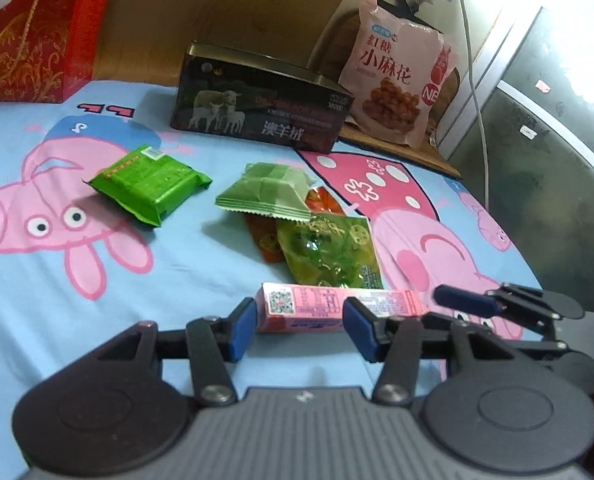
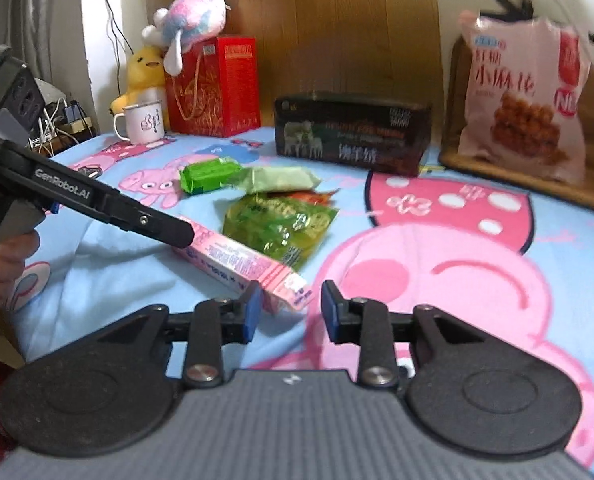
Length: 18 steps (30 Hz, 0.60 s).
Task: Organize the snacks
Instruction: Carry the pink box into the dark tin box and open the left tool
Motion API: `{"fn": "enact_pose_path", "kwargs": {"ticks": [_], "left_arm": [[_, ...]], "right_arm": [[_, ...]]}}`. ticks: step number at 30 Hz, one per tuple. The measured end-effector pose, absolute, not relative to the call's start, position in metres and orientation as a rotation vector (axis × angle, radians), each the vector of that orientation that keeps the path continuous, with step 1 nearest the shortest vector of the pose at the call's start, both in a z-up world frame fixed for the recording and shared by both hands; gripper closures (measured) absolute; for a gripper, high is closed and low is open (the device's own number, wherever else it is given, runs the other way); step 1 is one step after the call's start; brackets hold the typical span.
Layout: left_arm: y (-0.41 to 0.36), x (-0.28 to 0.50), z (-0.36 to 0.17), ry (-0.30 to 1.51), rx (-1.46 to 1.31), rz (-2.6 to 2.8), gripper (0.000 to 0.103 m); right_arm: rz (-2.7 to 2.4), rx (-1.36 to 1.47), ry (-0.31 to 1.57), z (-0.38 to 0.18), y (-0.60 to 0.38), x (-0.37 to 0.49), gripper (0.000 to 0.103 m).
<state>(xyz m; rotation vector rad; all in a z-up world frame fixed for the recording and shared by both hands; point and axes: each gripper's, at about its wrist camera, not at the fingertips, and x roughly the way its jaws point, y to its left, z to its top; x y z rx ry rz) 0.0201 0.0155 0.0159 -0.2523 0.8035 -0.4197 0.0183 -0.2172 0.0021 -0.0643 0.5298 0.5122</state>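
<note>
A long pink snack box lies on the Peppa Pig sheet. My left gripper is open, its blue pads either side of the box's left half. My right gripper is open at the box's other end; it also shows in the left wrist view. Beyond the box lie a yellow-green packet, an orange packet, a pale green packet and a bright green packet.
A dark tin box stands at the back, a pink bag of twists leans to its right, a red gift box at back left. A mug and plush toys stand by the red box. A metal cabinet lies right.
</note>
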Motion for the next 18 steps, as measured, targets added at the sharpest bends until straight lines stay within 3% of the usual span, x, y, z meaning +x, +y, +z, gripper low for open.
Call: {"fn": "enact_pose_path", "kwargs": {"ticks": [2, 8, 9, 18], "left_arm": [[0.020, 0.018, 0.019, 0.795, -0.262, -0.411, 0.054], [0.015, 0.024, 0.013, 0.827, -0.262, -0.425, 0.059], [0.012, 0.025, 0.010, 0.837, -0.261, -0.431, 0.060], [0.009, 0.019, 0.026, 0.785, -0.217, -0.419, 0.060]], "right_arm": [[0.523, -0.066, 0.505, 0.007, -0.219, 0.014, 0.060], [0.556, -0.078, 0.548, -0.001, -0.206, 0.020, 0.060], [0.553, -0.069, 0.576, -0.006, -0.203, 0.025, 0.065], [0.519, 0.001, 0.536, -0.003, -0.201, 0.024, 0.075]]}}
